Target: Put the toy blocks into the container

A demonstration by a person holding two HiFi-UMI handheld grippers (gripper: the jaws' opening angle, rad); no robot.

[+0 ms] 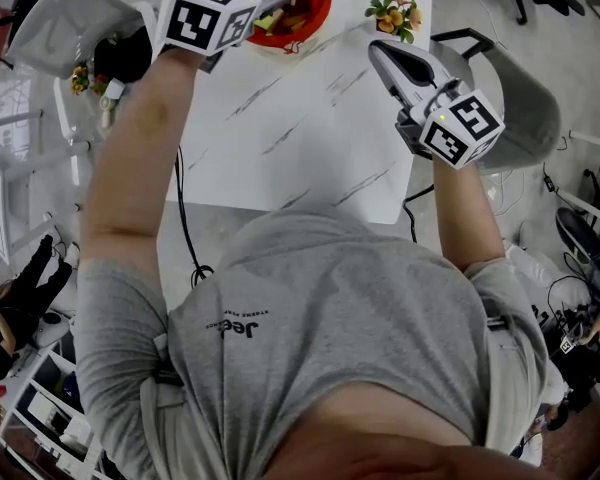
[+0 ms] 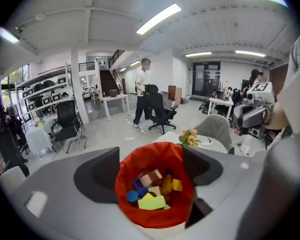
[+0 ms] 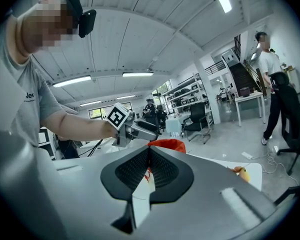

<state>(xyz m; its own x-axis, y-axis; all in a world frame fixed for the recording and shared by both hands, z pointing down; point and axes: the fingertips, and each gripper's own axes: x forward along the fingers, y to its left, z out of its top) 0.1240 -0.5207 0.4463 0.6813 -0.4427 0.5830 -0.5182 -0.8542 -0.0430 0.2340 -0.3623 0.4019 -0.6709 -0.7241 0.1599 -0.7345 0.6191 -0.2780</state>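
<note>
Hovering above a white, marble-veined counter (image 1: pixel 310 138) in an open-plan workshop lined with shelves, desks and office chairs, the left hand-held gripper (image 1: pixel 272 8) stands with its jaws wide apart and nothing pinched between them. Directly below it, at the counter's far edge, sits the red container (image 1: pixel 318 8), with the toy blocks (image 2: pixel 152 189) heaped inside in yellow, blue, brown and pink. The right hand-held gripper (image 1: pixel 385 53) has its jaws pressed together on nothing and hangs over the counter's right side, well apart from the container and near a small flower ornament (image 1: pixel 395 13) at the far right corner. White surface spreads from the container to the near edge. A grey chair (image 1: pixel 525 108) stands just beside the right edge, and a black cable (image 1: pixel 185 228) trails past the near left corner.
</note>
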